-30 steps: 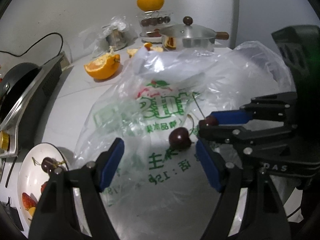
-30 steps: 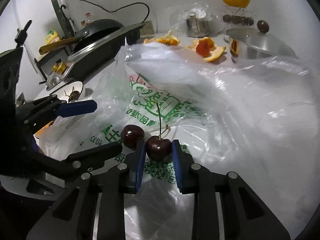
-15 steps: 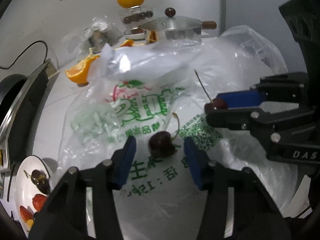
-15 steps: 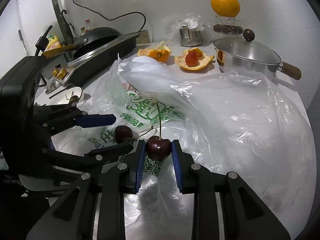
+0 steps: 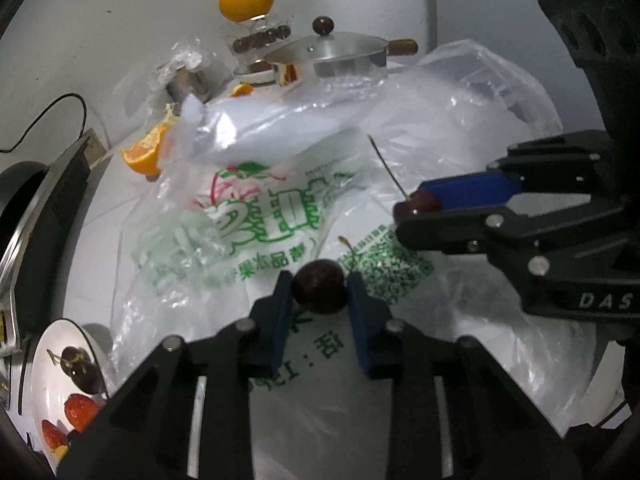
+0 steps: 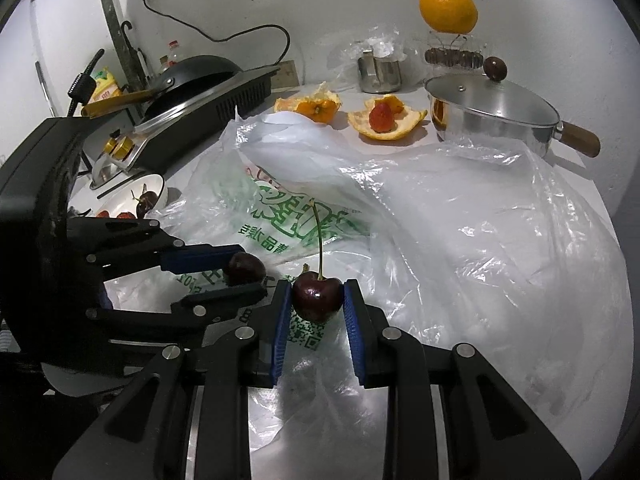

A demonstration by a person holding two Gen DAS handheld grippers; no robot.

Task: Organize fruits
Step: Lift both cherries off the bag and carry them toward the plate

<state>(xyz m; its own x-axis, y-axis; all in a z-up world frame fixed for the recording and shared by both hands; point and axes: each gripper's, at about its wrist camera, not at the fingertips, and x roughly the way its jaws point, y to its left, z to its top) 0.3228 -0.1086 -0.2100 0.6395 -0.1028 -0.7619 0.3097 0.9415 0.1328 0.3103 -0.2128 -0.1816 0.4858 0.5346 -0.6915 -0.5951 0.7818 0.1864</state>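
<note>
My left gripper (image 5: 319,289) is shut on a dark red cherry (image 5: 319,293), its blue pads pressing both sides; the same cherry (image 6: 245,267) shows in the right wrist view. My right gripper (image 6: 317,298) is shut on a second cherry (image 6: 317,301) whose long stem stands upright; this one (image 5: 416,205) appears at the right of the left wrist view. Both cherries hang just above a crumpled clear plastic bag (image 5: 256,216) with green print. A white bowl (image 5: 44,364) at the lower left holds a cherry and strawberries.
A steel pot with lid (image 6: 492,114) stands at the back right. Orange peels (image 6: 384,120) with a strawberry lie behind the bag. A whole orange (image 6: 448,8) sits atop a clear container. A black pan on a stove (image 6: 192,84) is at the left.
My left gripper moved in around the cherry on the bag and shut on it. The right gripper kept its cherry and stayed nearly in place.
</note>
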